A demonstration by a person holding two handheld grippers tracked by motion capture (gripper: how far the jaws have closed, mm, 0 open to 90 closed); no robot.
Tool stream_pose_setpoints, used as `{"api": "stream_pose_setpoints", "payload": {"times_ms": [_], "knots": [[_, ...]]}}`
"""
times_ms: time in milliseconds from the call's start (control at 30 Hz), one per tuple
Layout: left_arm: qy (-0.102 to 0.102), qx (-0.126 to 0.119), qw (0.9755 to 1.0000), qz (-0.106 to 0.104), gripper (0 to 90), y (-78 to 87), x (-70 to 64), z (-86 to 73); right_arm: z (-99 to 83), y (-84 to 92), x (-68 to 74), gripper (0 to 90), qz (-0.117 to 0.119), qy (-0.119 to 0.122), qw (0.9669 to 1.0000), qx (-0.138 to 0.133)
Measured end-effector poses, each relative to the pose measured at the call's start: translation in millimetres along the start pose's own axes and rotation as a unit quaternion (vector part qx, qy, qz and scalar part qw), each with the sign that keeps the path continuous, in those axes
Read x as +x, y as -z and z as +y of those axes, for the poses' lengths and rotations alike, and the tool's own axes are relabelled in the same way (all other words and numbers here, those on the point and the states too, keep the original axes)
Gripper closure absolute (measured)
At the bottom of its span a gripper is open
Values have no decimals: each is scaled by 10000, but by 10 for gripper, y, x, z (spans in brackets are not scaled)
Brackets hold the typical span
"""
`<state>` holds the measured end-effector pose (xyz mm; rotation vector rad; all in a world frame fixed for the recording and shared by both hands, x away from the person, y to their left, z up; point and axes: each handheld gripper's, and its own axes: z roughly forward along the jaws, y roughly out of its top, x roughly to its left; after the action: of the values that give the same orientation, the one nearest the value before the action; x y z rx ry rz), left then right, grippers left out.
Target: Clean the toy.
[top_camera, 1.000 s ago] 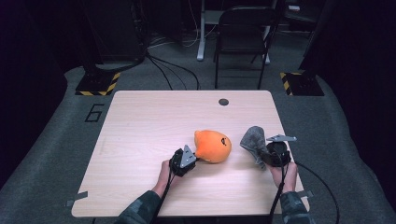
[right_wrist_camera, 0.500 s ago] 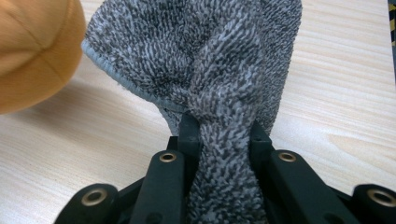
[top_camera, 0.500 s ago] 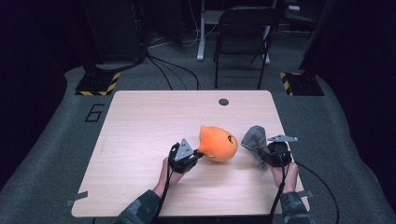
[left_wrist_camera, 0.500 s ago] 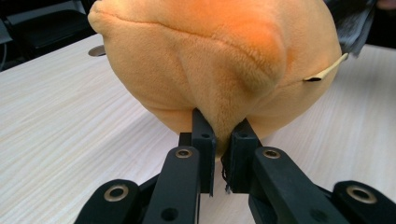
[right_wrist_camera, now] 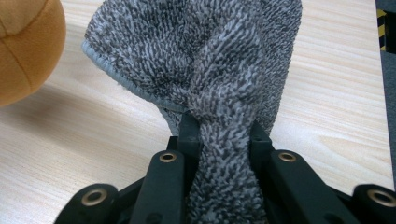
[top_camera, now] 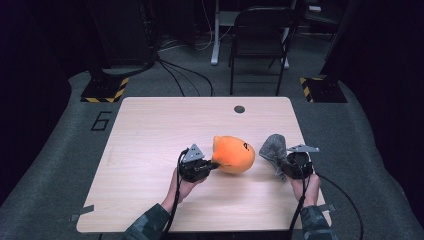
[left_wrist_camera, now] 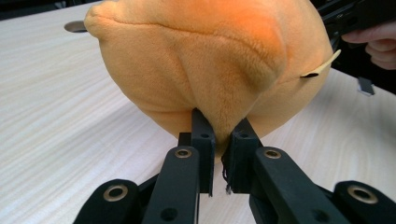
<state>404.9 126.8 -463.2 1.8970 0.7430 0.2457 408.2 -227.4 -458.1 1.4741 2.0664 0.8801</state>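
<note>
Where the pale wood-grain tabletop (top_camera: pixel 150 145) takes up the middle of the high view, a round orange plush toy (top_camera: pixel 233 154) sits right of centre, in the lower half of the frame. Left gripper (top_camera: pixel 212 166) comes in from lower centre, its black body and grey three-cornered plate just left of the toy. In the left gripper view its jaws stand narrow, pinched on a fold of the toy's orange fabric (left_wrist_camera: pixel 219 70) at the bottom of the bulge; toy bulks across the upper frame, a small cream tag (left_wrist_camera: pixel 322 70) sticking out at its right edge. Right gripper (top_camera: pixel 280 162) at lower right of the high view, with a grey knitted cloth (top_camera: pixel 273 148) bunched at its tip, just right of the toy and apart from it. In the right gripper view the jaws clamp a gathered neck of the cloth (right_wrist_camera: pixel 224 60), which fans out above them; toy's curved edge (right_wrist_camera: pixel 25 46) shows at upper left. A dark round hole (top_camera: pixel 239 109) lies near the table's far edge. Both forearms enter from the bottom.
</note>
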Motion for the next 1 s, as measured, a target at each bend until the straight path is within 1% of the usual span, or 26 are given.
{"api": "stream_pose_setpoints", "payload": {"times_ms": [33, 67, 267, 333, 433, 500, 533, 600, 667, 733, 800, 933, 1000], "knots": [[106, 24, 9999, -58, 838, 0, 1, 4, 0, -1, 1, 746, -3, 4, 10000, 0], [152, 54, 9998, -86, 837, -1, 6, 8, -1, -4, 0, 746, -1, 5, 10000, 5], [303, 197, 9993, -125, 834, 4, 11, 14, -3, -2, 8, 747, -30, 13, 10000, -3], [419, 231, 9987, -177, 833, 1, 21, 12, 0, 7, 14, 747, -28, 17, 10000, -13], [507, 291, 9980, -224, 833, -4, 31, 7, 4, 15, 22, 747, -21, 54, 10000, -32], [550, 340, 9976, -252, 832, -14, 44, -1, 4, 4, 25, 747, -19, 26, 10000, -34], [607, 374, 9971, -261, 832, -23, 49, -8, 4, 0, 22, 747, -13, 39, 10000, -12], [655, 400, 9968, -244, 831, -43, 52, -26, -2, -4, 28, 746, -13, 43, 10000, -10], [623, 481, 9967, -206, 830, -70, 69, -45, 3, -4, 40, 747, -27, 78, 10000, 10], [635, 572, 9962, -182, 829, -92, 84, -70, 9, -19, 41, 747, -17, 85, 10000, -4], [669, 610, 9958, -149, 828, -111, 91, -95, 11, -17, 48, 747, 0, 95, 10000, -9], [690, 670, 9953, -106, 827, -134, 107, -122, 39, 46, 84, 747, 13, 151, 9998, -106], [766, 644, 9949, -133, 827, -140, 120, -134, 64, 76, 103, 747, 73, 162, 9997, -167]]}}
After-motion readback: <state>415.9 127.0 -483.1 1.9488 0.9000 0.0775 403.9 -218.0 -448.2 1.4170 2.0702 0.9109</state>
